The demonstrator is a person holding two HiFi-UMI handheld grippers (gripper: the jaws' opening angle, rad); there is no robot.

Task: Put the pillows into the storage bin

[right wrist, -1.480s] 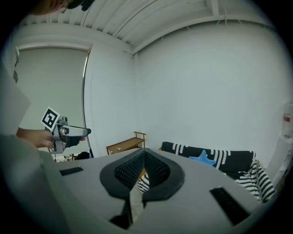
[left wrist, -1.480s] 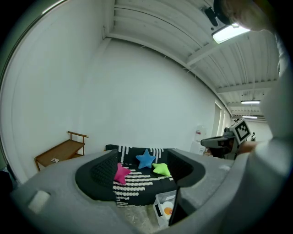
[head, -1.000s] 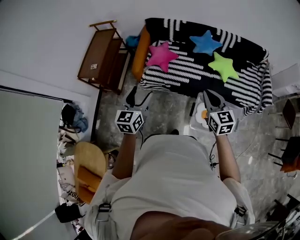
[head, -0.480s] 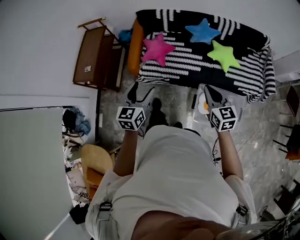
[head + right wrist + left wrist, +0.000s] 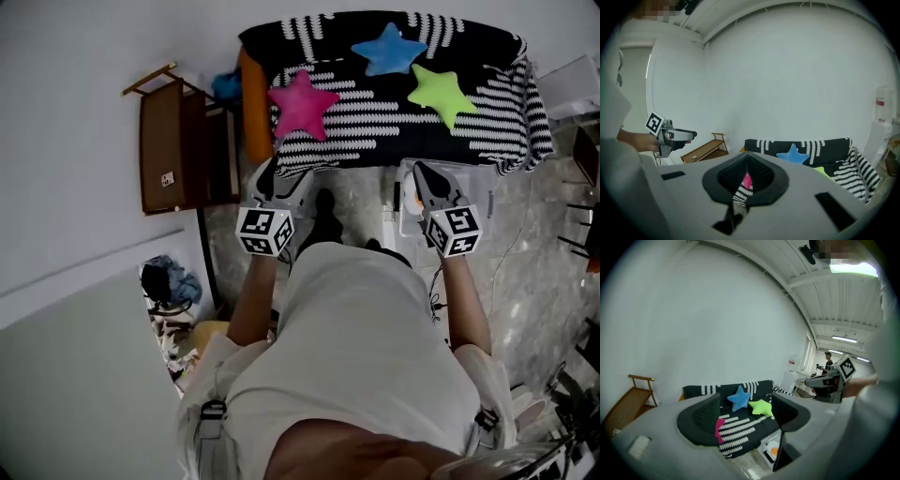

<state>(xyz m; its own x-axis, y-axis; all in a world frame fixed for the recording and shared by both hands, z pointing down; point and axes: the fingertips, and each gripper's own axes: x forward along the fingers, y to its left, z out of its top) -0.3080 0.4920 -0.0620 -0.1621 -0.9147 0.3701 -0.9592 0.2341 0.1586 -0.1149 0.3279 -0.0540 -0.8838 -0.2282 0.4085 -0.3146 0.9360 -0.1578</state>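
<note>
While pillows (image 5: 302, 101) lie outside, bin (image 5: 763, 446) holds an orange item (image 5: 774, 451).

Pink pillow (image 5: 301, 101), blue pillow (image 5: 387, 52), green pillow (image 5: 441, 91) (all stars) on striped sofa (image 5: 375, 127).

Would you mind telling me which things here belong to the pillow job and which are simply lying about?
Job: pink star-shaped pillow, blue star-shaped pillow, green star-shaped pillow, white plastic storage bin on the floor.

Lying about: brown wooden rack, orange cushion at the black-and-white striped sofa's end, bundle of blue and dark fabric by the wall.
</note>
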